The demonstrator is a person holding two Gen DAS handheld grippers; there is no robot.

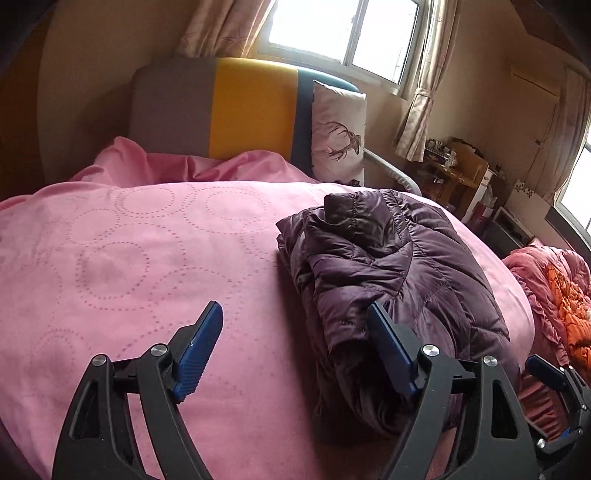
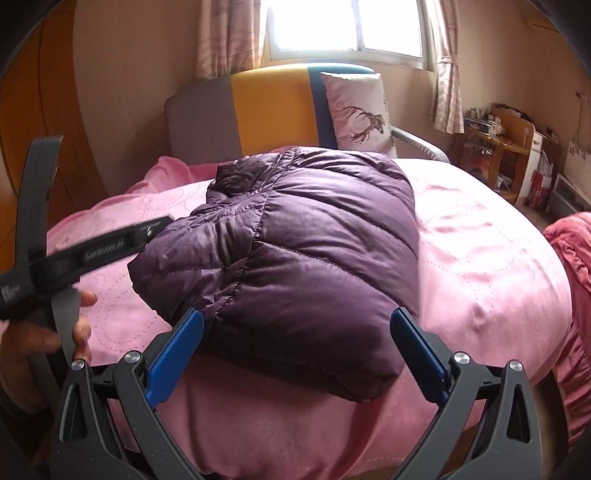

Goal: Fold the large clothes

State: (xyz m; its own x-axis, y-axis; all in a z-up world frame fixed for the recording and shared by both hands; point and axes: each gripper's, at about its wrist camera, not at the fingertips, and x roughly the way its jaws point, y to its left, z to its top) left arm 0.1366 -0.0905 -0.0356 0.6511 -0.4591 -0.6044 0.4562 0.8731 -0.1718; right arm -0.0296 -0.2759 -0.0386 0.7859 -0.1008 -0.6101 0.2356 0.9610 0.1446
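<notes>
Bed with pink bedspread, dotted ring pattern stitched in. Headboard in grey, yellow and blue blocks; deer-print pillow propped at its right end. Window with patterned curtains above the head of the bed. Cluttered wooden shelf unit against the far right wall. Crumpled pink-and-orange bedding heaped off the bed's right edge.

Purple quilted down jacket lies folded into a compact bundle on the bedspread, right of the bed's centre, near the foot edge. Broad bare bedspread to its left; a narrower strip to its right before the edge.

Left tongs: blue pads spread wide, gripping nothing; the right pad overlaps the jacket's near left corner in view, contact uncertain. Right tongs: also spread wide, empty, straddling the jacket's near edge from just in front. A hand holding the left tool shows at the left of the right wrist view.
</notes>
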